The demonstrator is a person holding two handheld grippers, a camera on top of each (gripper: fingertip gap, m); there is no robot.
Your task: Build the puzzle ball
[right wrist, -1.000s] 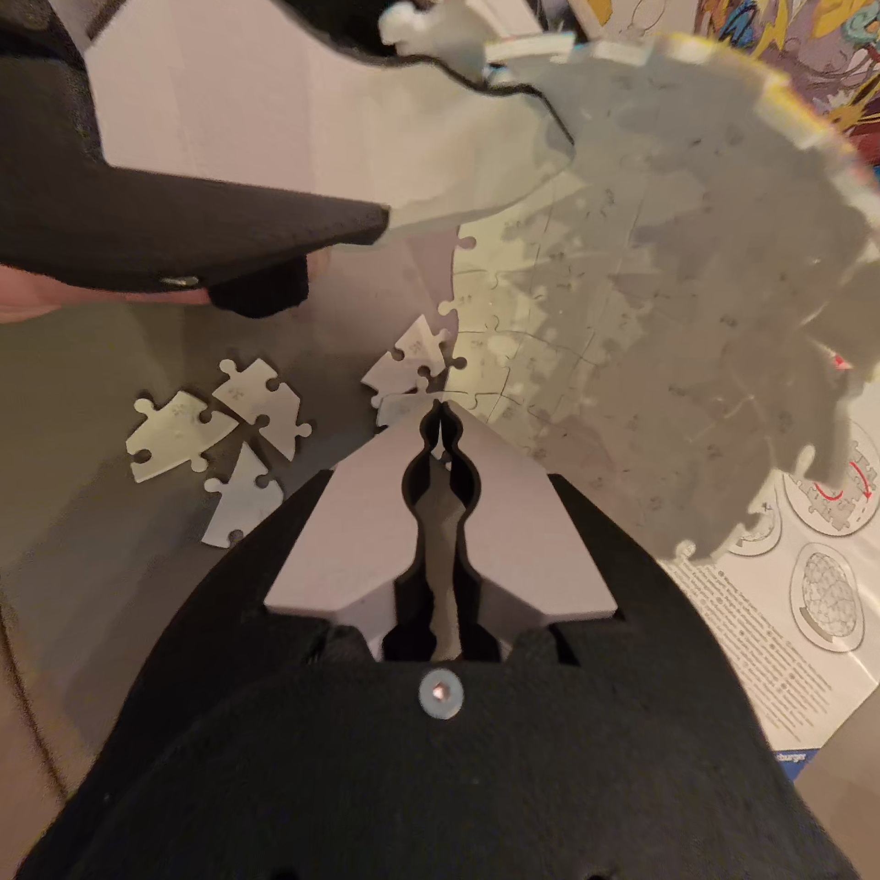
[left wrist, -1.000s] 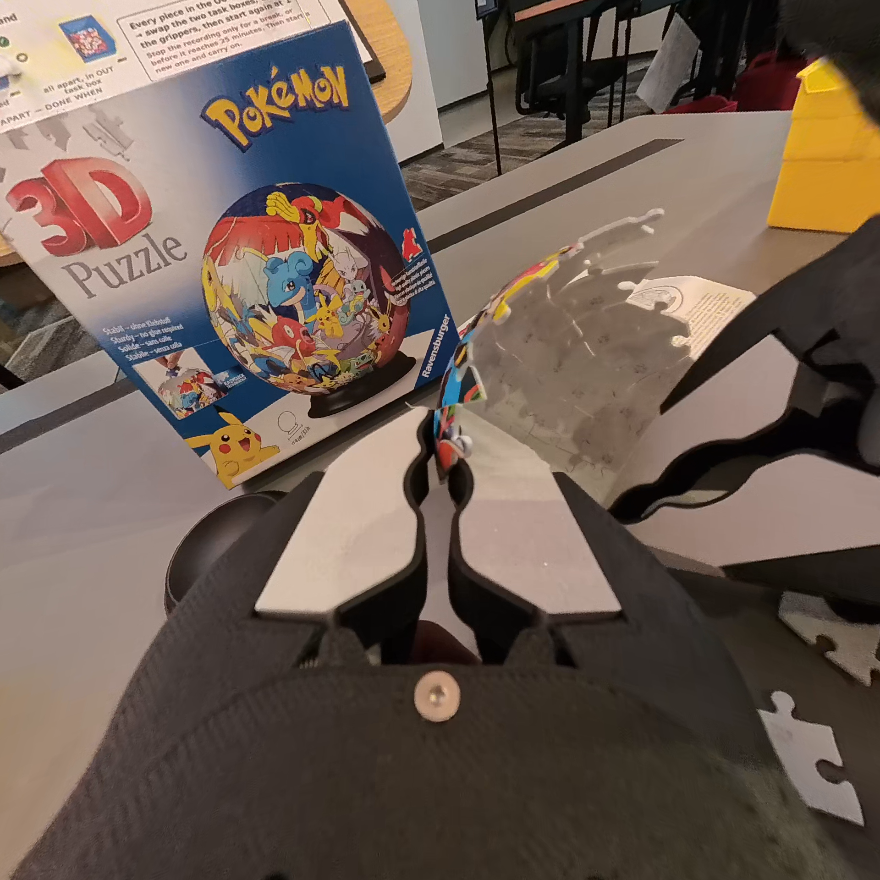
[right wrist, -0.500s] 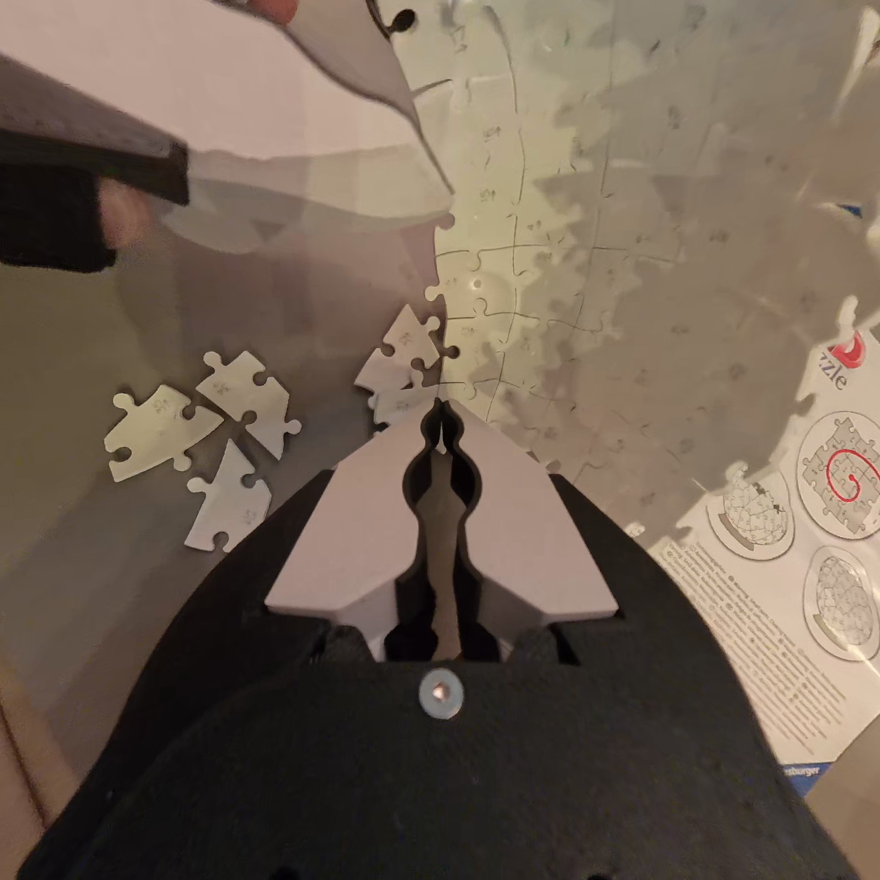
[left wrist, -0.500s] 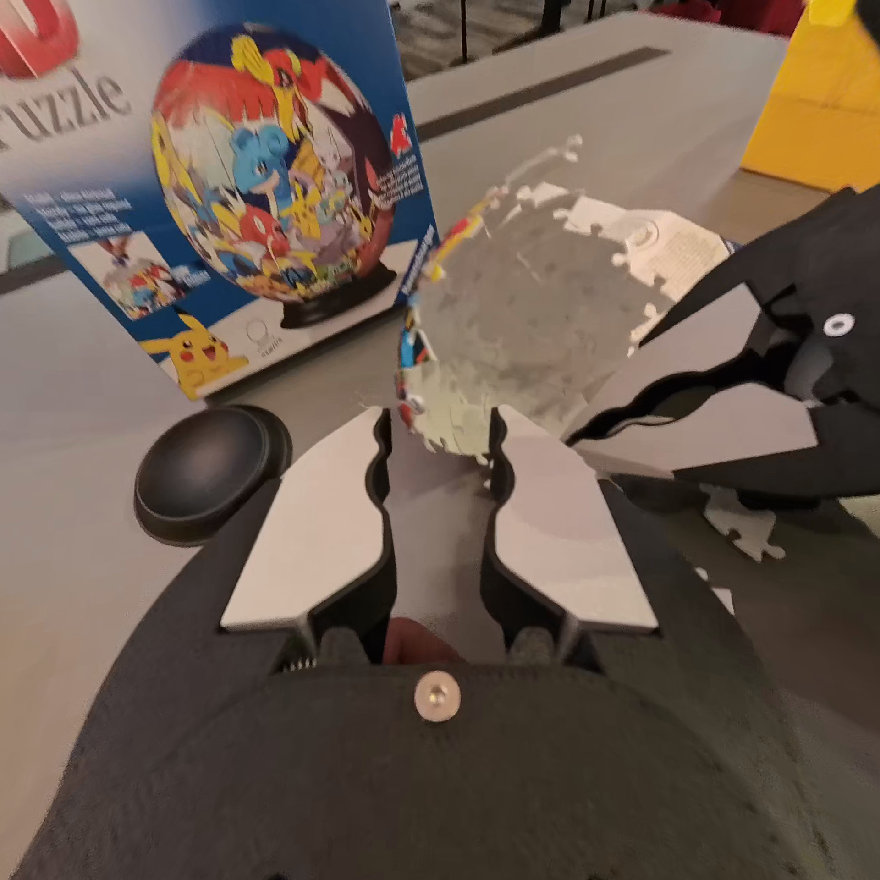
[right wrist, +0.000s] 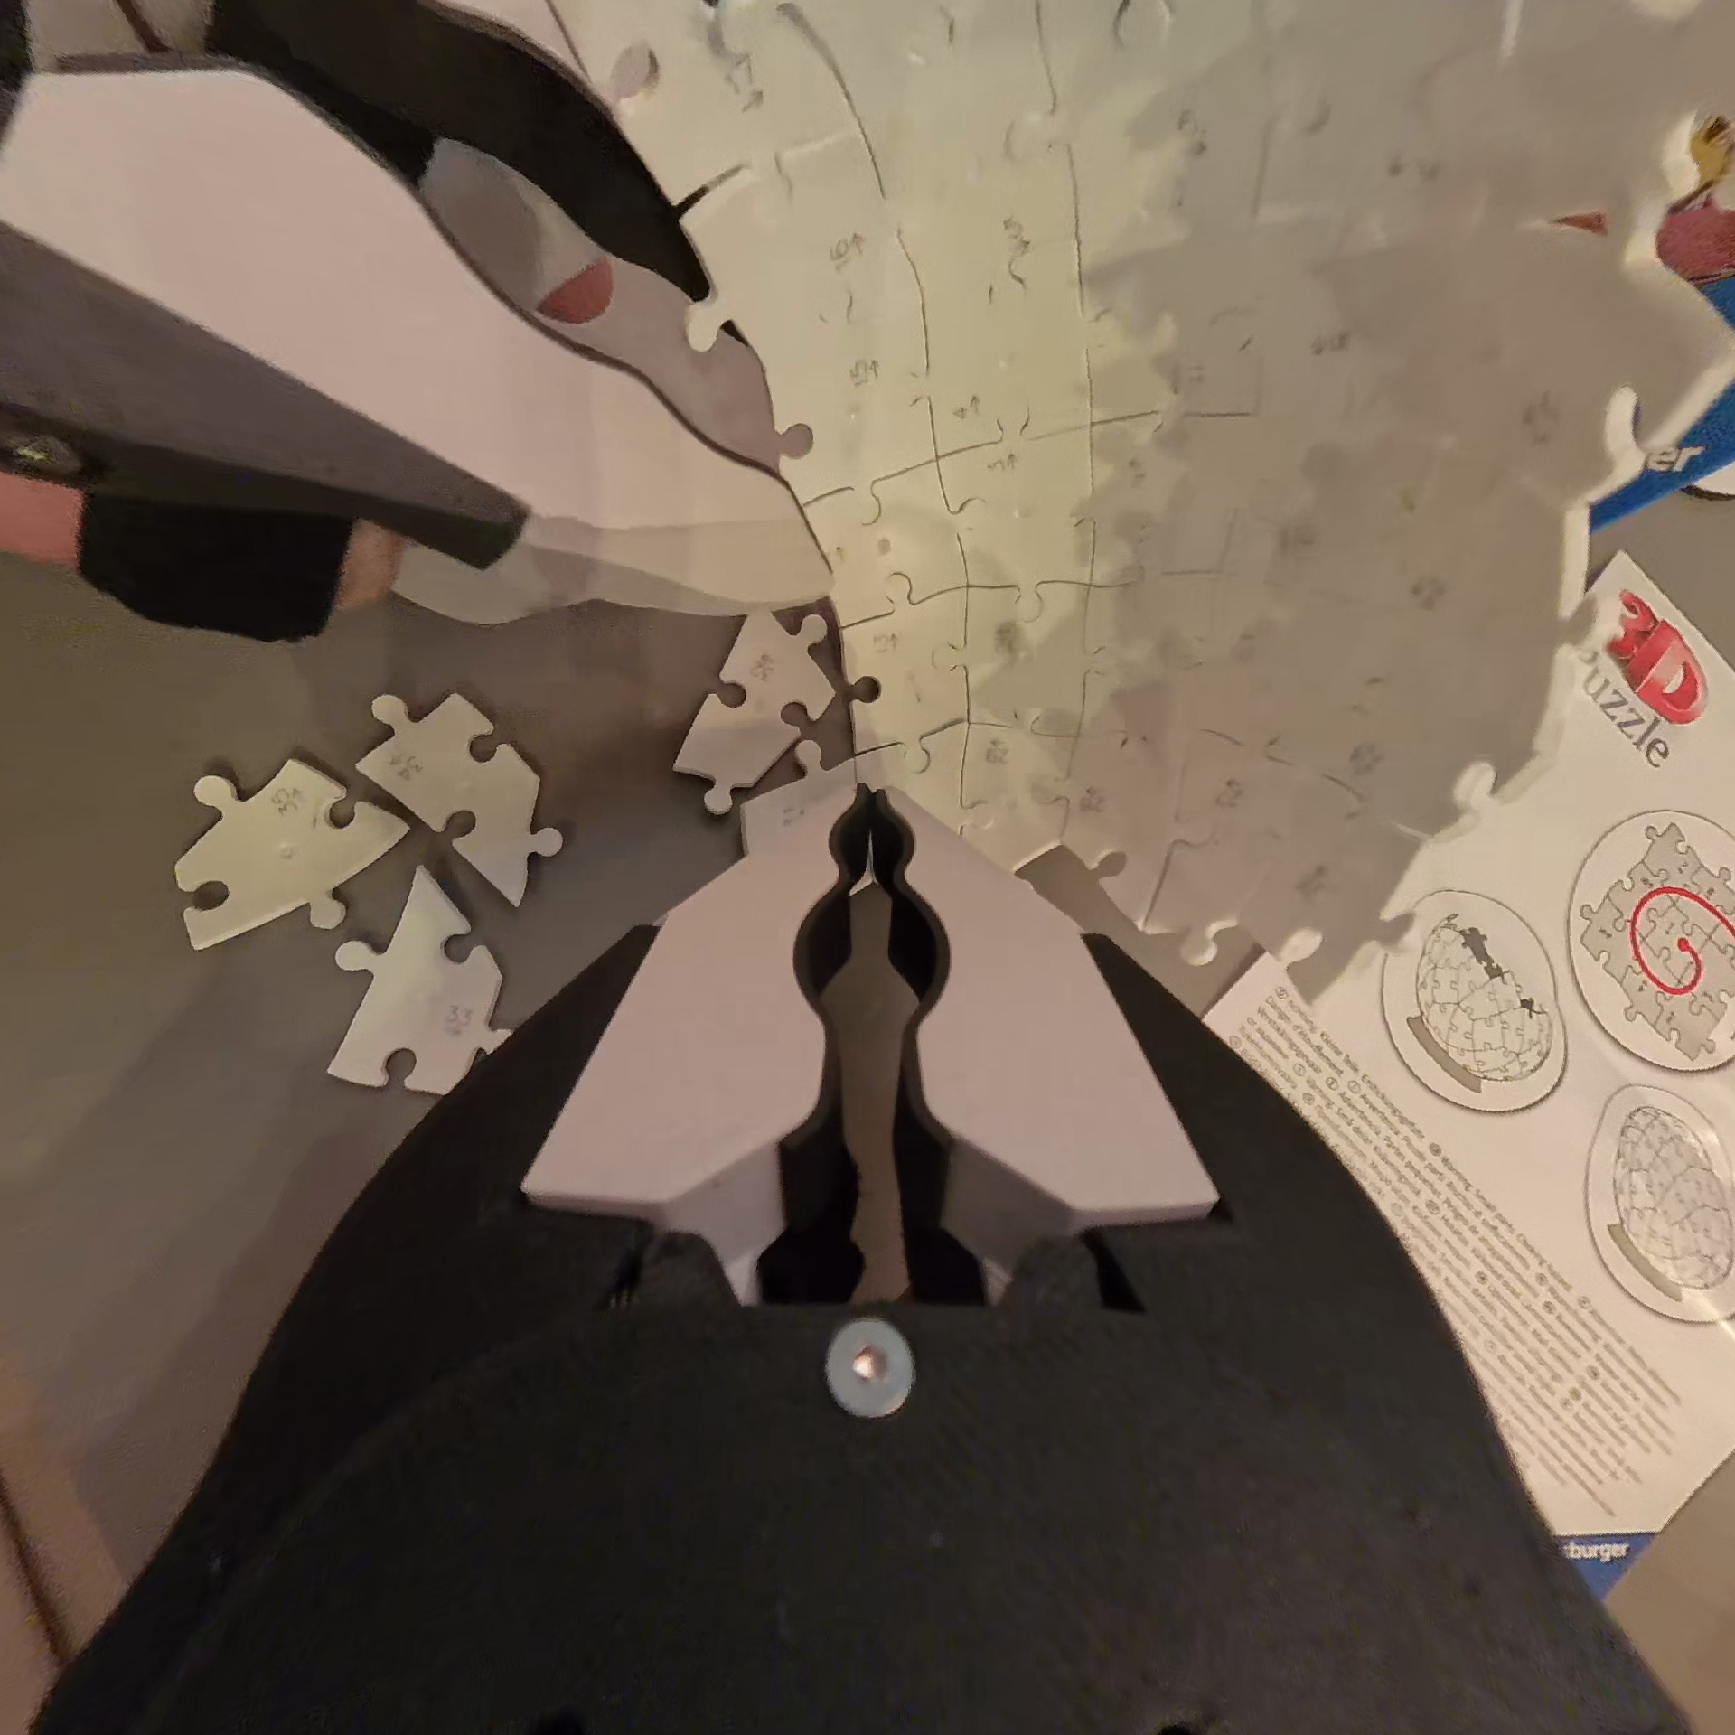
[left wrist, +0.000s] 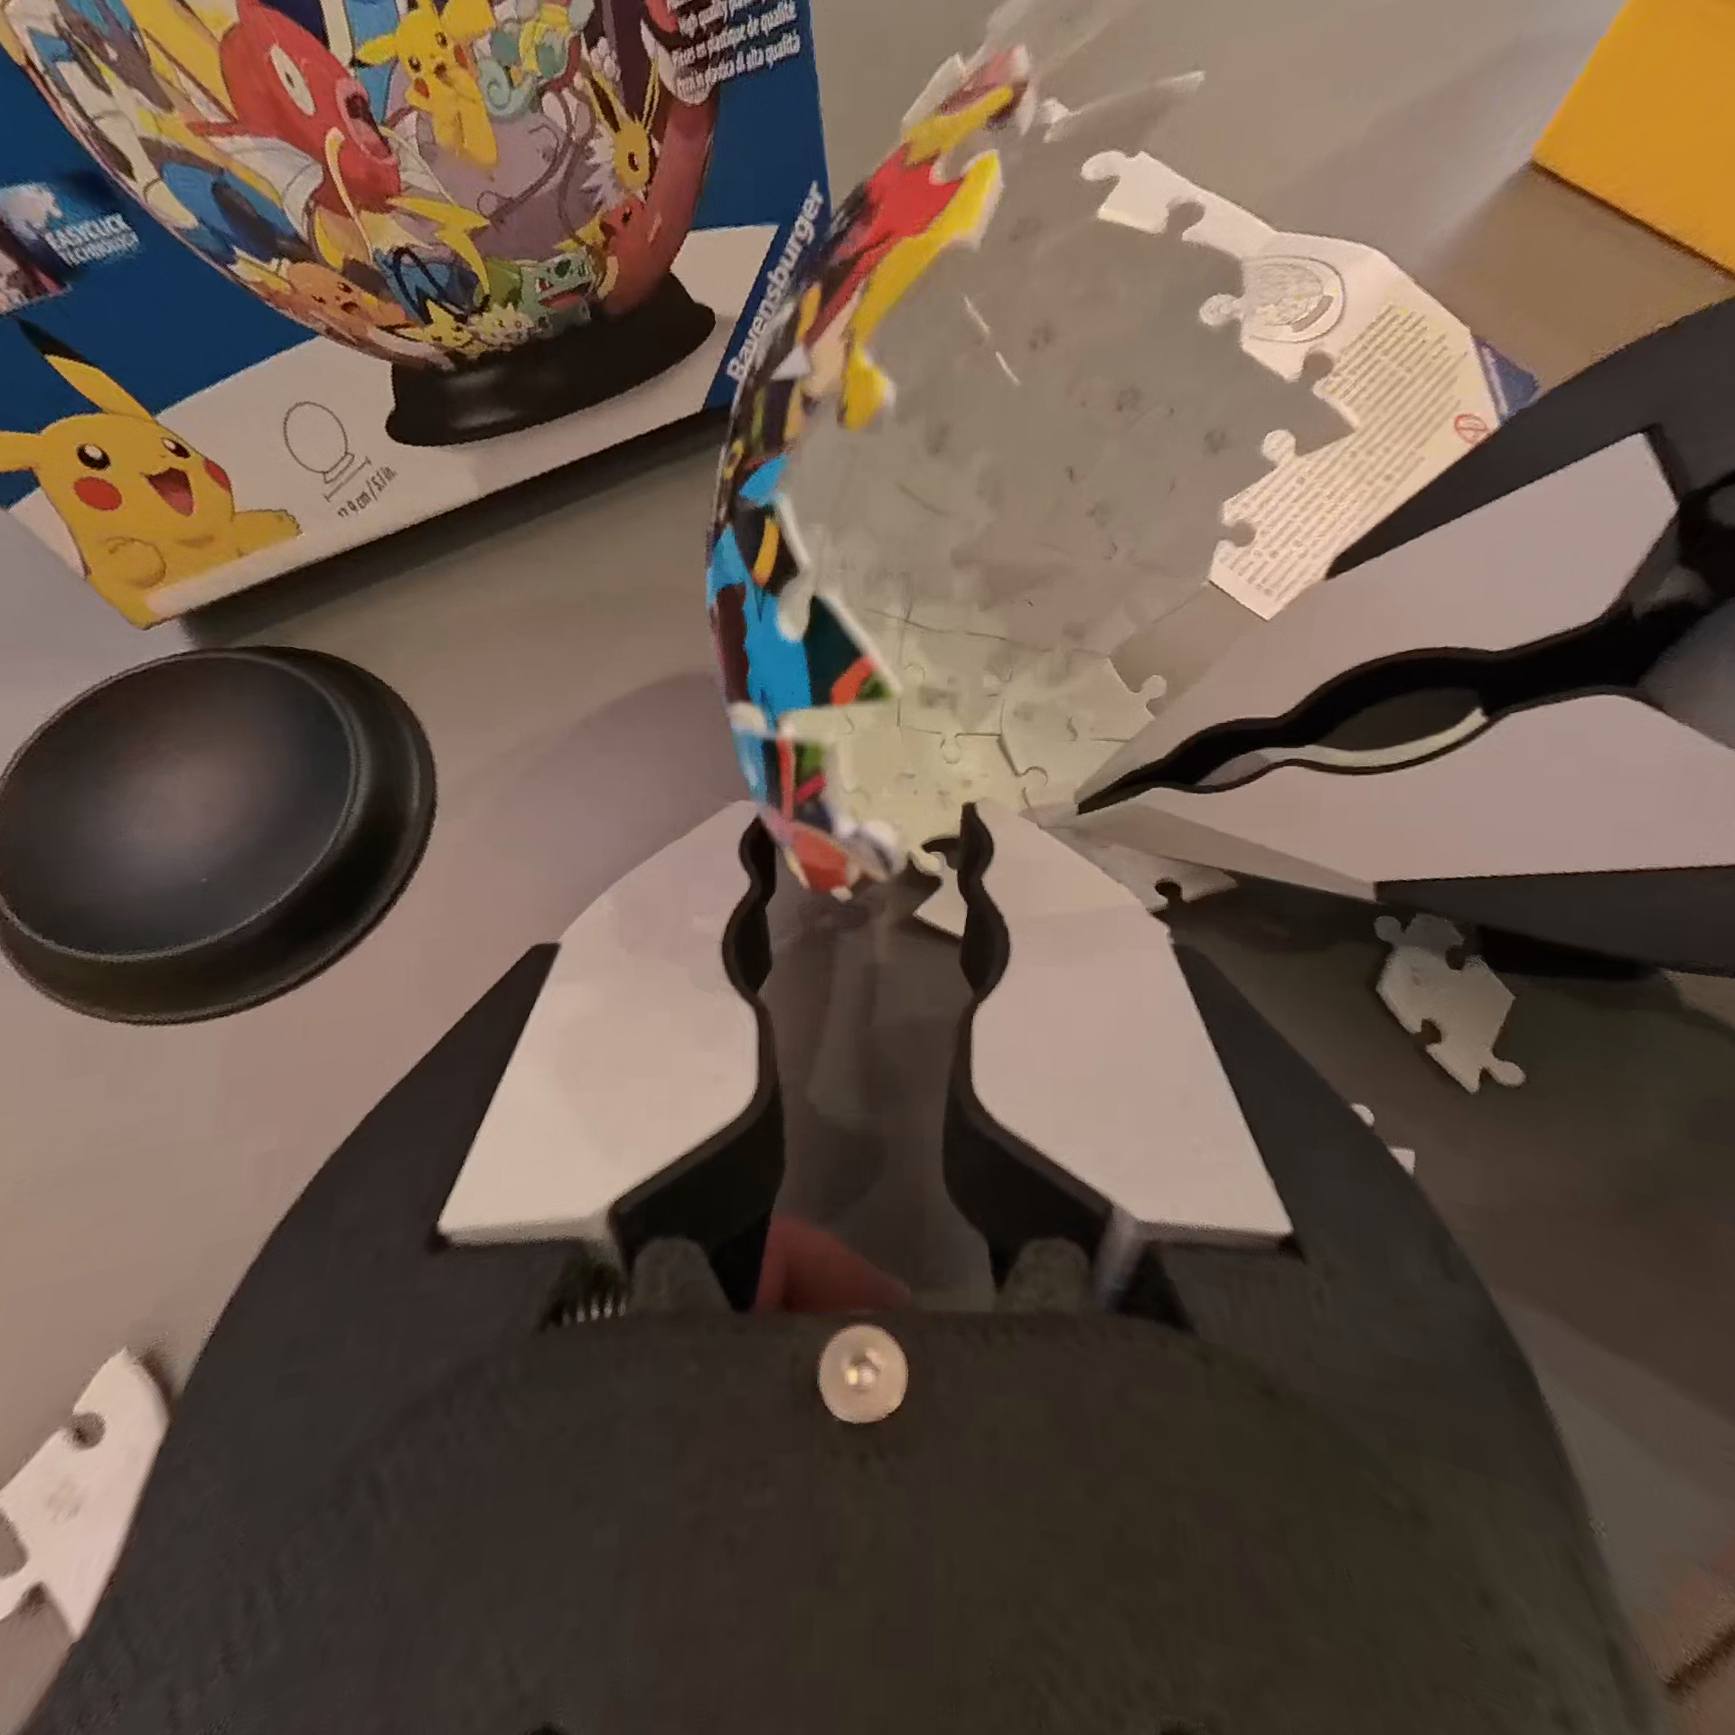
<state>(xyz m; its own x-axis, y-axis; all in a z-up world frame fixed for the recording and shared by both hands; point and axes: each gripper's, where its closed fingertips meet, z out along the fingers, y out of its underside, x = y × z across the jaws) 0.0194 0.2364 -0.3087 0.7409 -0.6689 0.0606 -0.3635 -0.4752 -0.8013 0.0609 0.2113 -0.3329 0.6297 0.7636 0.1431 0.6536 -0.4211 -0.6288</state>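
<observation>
Plastic half-ball (left wrist: 1014,582) stands on edge: your right hand-held gripper (right wrist: 873,815) pinches its lower rim, steadying it; your left hand-held gripper (left wrist: 868,850) gapes empty, straddling that rim.

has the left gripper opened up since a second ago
Yes. The left gripper has spread its fingers and let go of the part-built puzzle ball, whose edge it was pinching earlier.

Two hand-held grippers are in view: the left hand-held gripper (left wrist: 868,836) and the right hand-held gripper (right wrist: 871,815). One partly built puzzle ball (left wrist: 986,526), one puzzle box (left wrist: 282,282), one black stand (left wrist: 202,826) and one instruction sheet (right wrist: 1540,1080) are visible. Five loose pieces (right wrist: 282,840) show on the tabletop (right wrist: 141,1080) in the right wrist view.
</observation>
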